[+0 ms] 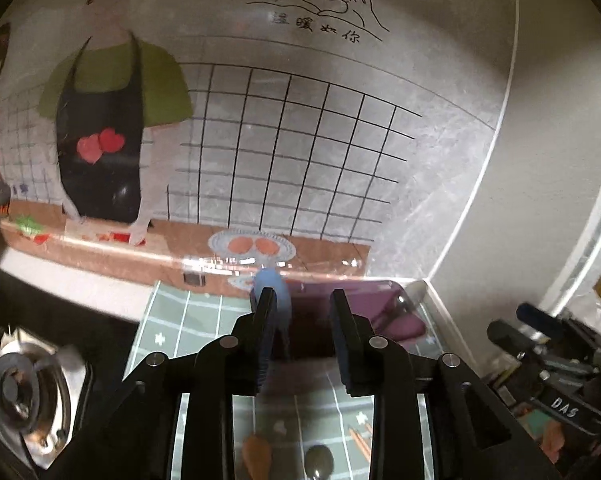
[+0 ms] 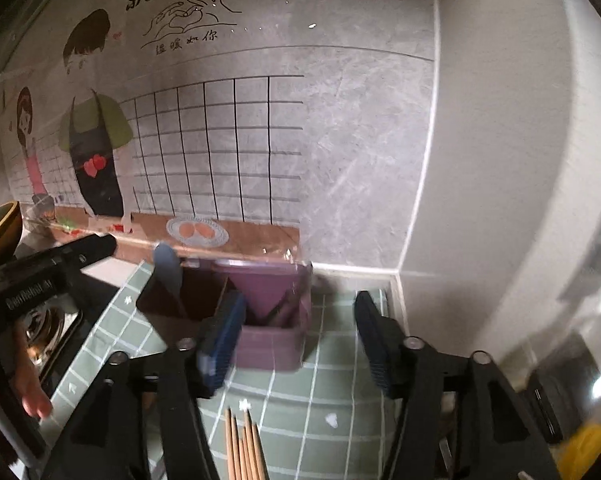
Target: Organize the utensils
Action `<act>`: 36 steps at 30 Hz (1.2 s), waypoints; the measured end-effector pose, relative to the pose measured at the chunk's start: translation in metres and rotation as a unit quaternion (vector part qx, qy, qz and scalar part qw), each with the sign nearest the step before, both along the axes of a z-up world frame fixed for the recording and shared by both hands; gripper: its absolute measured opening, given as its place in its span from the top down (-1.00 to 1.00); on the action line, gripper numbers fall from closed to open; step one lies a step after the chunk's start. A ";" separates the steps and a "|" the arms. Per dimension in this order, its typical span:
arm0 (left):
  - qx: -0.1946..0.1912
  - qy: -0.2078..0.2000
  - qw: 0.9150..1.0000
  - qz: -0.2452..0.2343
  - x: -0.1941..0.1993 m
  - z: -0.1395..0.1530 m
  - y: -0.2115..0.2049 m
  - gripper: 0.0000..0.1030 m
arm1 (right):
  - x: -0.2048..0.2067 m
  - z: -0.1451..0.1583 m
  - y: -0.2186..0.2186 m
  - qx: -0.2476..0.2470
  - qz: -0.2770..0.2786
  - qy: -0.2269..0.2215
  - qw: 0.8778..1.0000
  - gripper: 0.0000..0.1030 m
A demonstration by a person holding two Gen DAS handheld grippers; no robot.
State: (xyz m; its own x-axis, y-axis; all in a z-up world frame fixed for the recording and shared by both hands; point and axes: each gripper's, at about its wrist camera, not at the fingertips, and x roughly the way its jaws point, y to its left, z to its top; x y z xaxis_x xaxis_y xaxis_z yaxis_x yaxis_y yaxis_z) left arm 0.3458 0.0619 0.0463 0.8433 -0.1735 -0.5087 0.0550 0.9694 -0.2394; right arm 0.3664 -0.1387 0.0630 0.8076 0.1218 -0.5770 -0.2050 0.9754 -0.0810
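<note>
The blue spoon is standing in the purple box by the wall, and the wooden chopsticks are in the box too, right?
Not quite. The blue spoon does stand in the purple box by the wall, but the wooden chopsticks are not in it. The right wrist view shows them lying on the green checked mat, in front of the box, near the right gripper.

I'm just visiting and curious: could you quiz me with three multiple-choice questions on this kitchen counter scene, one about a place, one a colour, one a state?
1. Where does the blue spoon stand?
A. in the purple organizer box
B. on the stove
C. on the mat

2. What colour is the grid mat?
A. red
B. green
C. yellow

3. How is the right tool?
A. shut on chopsticks
B. shut, holding nothing
C. open

Answers: 1 A, it sticks up out of the box's left compartment. 2 B, green with white lines. 3 C, its fingers stand wide apart; the wooden chopsticks lie loose on the mat.
</note>
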 end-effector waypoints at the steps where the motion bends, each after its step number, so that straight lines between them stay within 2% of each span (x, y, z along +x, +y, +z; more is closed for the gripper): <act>1: -0.008 0.001 1.000 -0.002 -0.007 -0.002 0.003 0.26 | -0.006 -0.002 -0.003 -0.001 -0.004 0.005 1.000 -0.19; 3: -0.015 0.007 1.000 0.004 -0.023 -0.010 0.008 0.13 | -0.016 -0.009 -0.009 -0.003 -0.010 0.018 1.000 -0.19; 8: 0.002 0.056 0.998 0.018 -0.047 -0.038 0.021 0.11 | -0.031 -0.035 -0.013 -0.031 -0.032 0.065 0.997 -0.19; 11: 0.018 0.084 0.996 0.029 -0.064 -0.058 0.029 0.11 | -0.042 -0.052 -0.008 -0.023 -0.005 0.086 0.996 -0.19; 15: -0.002 0.119 0.992 0.050 -0.086 -0.080 0.048 0.11 | -0.056 -0.074 0.018 -0.029 0.040 0.106 0.993 -0.19; 18: 0.009 0.117 0.990 0.072 -0.102 -0.090 0.056 0.11 | -0.060 -0.092 0.041 -0.026 0.059 0.133 0.989 -0.17; 23: 0.029 0.106 0.989 0.095 -0.121 -0.094 0.060 0.11 | -0.055 -0.121 0.069 0.006 0.054 0.178 0.983 -0.15; 28: 0.021 0.116 0.988 0.101 -0.127 -0.100 0.067 0.11 | -0.046 -0.147 0.086 0.004 0.025 0.193 0.981 0.02; 36: 0.031 0.120 0.986 0.111 -0.129 -0.103 0.069 0.11 | -0.034 -0.169 0.099 -0.012 0.007 0.205 0.979 0.03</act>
